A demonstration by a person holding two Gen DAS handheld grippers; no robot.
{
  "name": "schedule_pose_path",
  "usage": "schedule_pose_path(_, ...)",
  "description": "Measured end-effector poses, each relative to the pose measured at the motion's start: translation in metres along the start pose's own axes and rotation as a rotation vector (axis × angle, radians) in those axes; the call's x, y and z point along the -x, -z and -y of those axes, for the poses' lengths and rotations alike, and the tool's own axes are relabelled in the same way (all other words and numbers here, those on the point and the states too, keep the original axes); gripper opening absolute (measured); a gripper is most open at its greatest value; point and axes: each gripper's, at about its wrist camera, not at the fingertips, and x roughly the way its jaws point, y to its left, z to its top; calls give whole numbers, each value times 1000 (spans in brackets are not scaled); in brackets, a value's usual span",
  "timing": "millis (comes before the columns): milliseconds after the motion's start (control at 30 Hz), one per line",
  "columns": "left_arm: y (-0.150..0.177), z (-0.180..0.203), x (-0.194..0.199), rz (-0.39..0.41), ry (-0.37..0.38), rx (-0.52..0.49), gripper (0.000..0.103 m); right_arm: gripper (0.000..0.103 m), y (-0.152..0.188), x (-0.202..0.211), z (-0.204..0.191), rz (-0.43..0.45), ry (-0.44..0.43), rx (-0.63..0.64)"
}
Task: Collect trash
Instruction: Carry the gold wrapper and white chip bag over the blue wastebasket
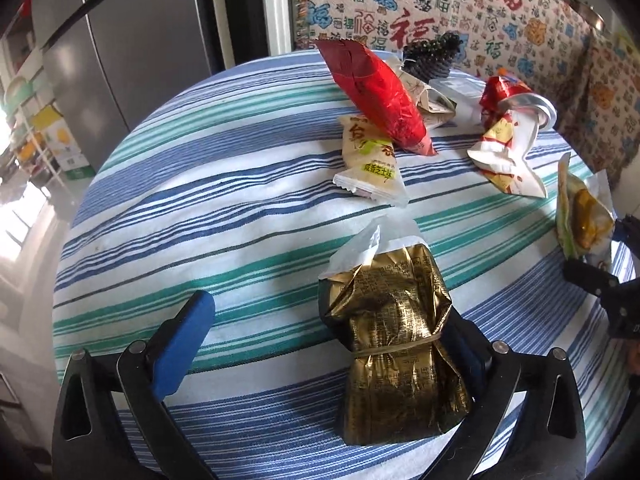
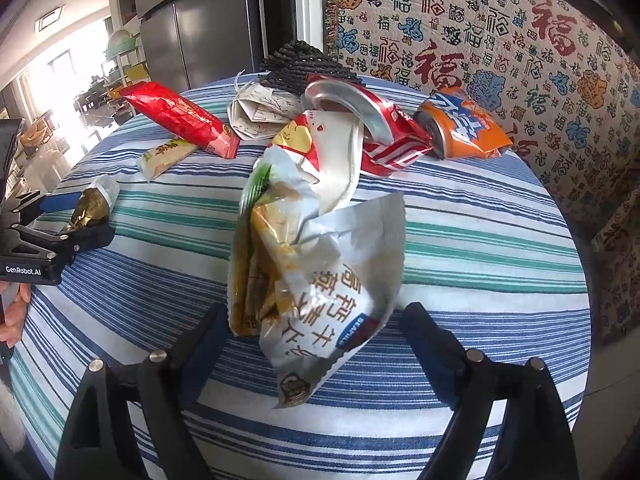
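A round table (image 2: 480, 240) covered by a cloth striped in blue, teal and white carries the litter. Toward its far edge lie a red snack wrapper (image 2: 180, 118), a cream biscuit packet (image 2: 164, 158) just beside it, a folded paper wad (image 2: 260, 114), a dark braided coil (image 2: 296, 66), a crushed red can (image 2: 360, 120) and a crushed orange can (image 2: 464, 126) touching it. A white and red wrapper (image 1: 508, 152) lies near the cans.
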Motion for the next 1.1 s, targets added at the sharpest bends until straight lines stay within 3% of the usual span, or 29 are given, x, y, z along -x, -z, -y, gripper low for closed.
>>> schedule_pose_path(167, 2, 2, 4, 12, 9, -14, 99, 90, 1, 7, 8, 12, -2, -38)
schedule_pose_path(233, 5, 9, 10, 40, 36, -53, 77, 90, 2, 18, 12, 60, -25, -58)
schedule_pose_path(267, 6, 12, 12, 48, 48, -69, 71, 90, 0, 22, 12, 80, -34, -59)
schedule_pose_path(300, 7, 16, 15, 57, 66, -87, 56, 89, -1, 23, 13, 92, -45, -60)
schedule_pose_path(333, 8, 20, 16, 61, 75, -101, 49, 86, -2, 20, 13, 77, -67, -61)
schedule_pose_path(367, 9, 23, 17, 63, 64, -112, 48, 41, -3, 14, 14, 47, -88, -67)
schedule_pose_path(467, 10, 27, 20, 69, 83, -102, 36, 29, -1, 9, 17, 7, -115, -114)
schedule_pose_path(700, 9, 45, 33, 117, 171, -80, 35, 28, 5, 44, 30, 59, -99, -156)
schedule_pose_path(1100, 8, 120, 49, 157, 315, -152, 35, 28, 43, 98, 71, 65, -8, -191)
